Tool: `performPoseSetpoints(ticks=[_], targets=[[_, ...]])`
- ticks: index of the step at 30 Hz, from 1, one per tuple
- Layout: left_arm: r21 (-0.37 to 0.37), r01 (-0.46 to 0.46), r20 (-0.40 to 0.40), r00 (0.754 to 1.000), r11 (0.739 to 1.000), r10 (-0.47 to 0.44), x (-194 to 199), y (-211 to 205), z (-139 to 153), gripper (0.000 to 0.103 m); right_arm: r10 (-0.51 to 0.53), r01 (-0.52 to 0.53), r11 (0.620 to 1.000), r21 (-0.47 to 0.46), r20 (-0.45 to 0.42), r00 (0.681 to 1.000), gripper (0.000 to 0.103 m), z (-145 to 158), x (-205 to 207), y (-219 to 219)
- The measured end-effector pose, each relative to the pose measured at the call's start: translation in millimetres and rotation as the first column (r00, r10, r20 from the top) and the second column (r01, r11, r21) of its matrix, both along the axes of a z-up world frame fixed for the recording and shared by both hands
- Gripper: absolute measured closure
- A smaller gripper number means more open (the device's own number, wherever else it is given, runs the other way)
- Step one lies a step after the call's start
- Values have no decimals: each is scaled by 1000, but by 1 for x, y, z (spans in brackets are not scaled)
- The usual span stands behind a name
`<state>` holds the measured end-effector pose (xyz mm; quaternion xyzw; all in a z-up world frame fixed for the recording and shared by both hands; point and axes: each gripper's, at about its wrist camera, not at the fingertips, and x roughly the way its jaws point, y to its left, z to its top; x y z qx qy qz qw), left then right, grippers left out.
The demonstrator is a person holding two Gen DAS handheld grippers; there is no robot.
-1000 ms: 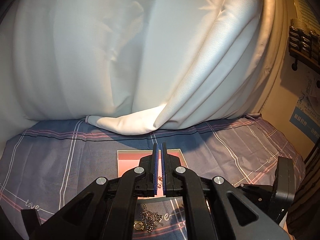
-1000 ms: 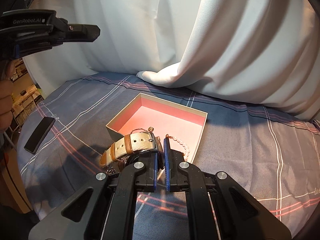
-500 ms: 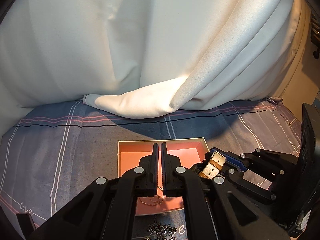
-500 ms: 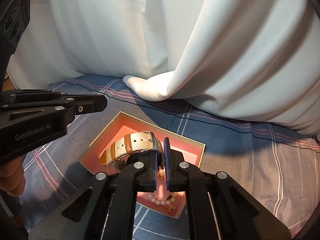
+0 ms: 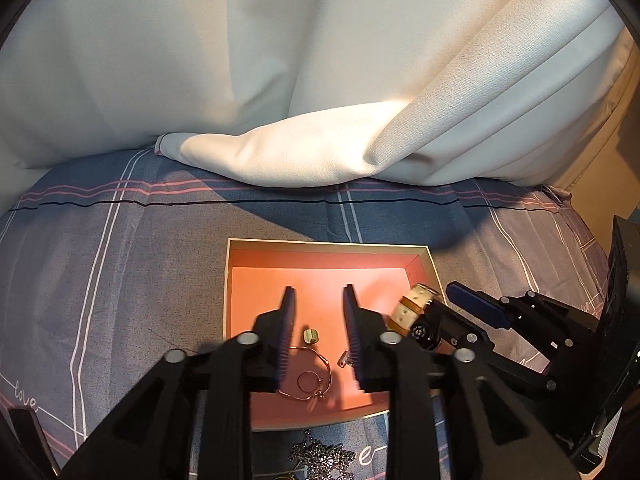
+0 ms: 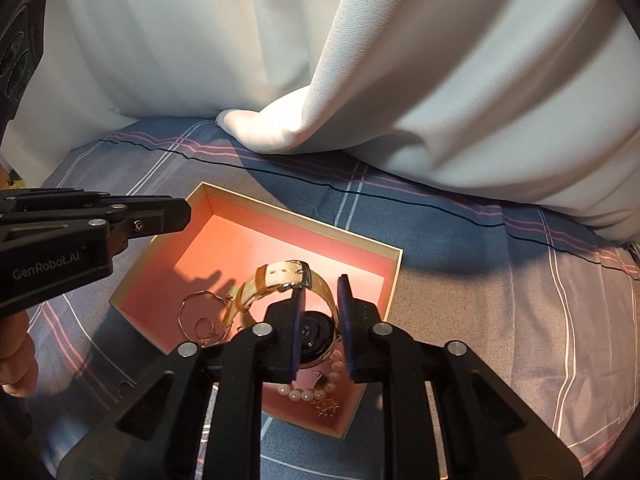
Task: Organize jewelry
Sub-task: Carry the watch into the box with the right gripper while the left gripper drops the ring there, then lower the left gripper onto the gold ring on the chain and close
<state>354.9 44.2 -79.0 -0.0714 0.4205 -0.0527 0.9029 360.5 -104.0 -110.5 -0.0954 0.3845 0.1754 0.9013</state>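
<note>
A pink-lined open box lies on the plaid bedsheet; it also shows in the right wrist view. My left gripper is open above the box, over a thin gold necklace that lies on the box floor. My right gripper is open over the box's right side, its fingers on either side of a beige-strapped watch, which also shows in the left wrist view. A pearl bracelet lies in the box under the right gripper.
A silver chain pile lies on the sheet just in front of the box. A white curtain hangs behind and drapes onto the bed. A hand holds the left gripper.
Both grippers moved over the box and opened. The gold necklace dropped from the left gripper into the box. The right gripper's jaws parted around the watch.
</note>
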Motion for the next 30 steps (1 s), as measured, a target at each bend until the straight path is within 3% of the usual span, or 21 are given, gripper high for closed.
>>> performPoseSetpoints(ticks=[1, 2, 9, 19, 26, 29, 30], targets=[[1, -11, 17, 1000, 1000, 11, -5, 2, 3, 34, -12, 12, 1000, 6, 16, 1000, 39, 3, -3, -3], [-6, -10, 37, 999, 1000, 10, -11, 4, 6, 34, -20, 19, 1000, 17, 40, 999, 34, 7, -7, -7], [-1, -3, 81, 997, 1000, 3, -66, 16, 10, 24, -18, 11, 995, 103, 65, 998, 34, 16, -55, -32], [13, -29, -88, 996, 999, 30, -130, 28, -75, 25, 22, -1, 986, 167, -124, 992, 34, -60, -123, -36], [179, 0, -96, 995, 984, 17, -128, 8, -97, 26, 25, -1, 989, 149, -159, 987, 34, -82, -139, -28], [230, 3, -84, 996, 973, 17, -123, 3, -100, 36, 27, -1, 988, 157, -167, 986, 33, -82, -139, -30], [238, 5, -78, 997, 971, 14, -122, 2, -100, 45, 30, -4, 988, 155, -169, 985, 33, -82, -140, -30]])
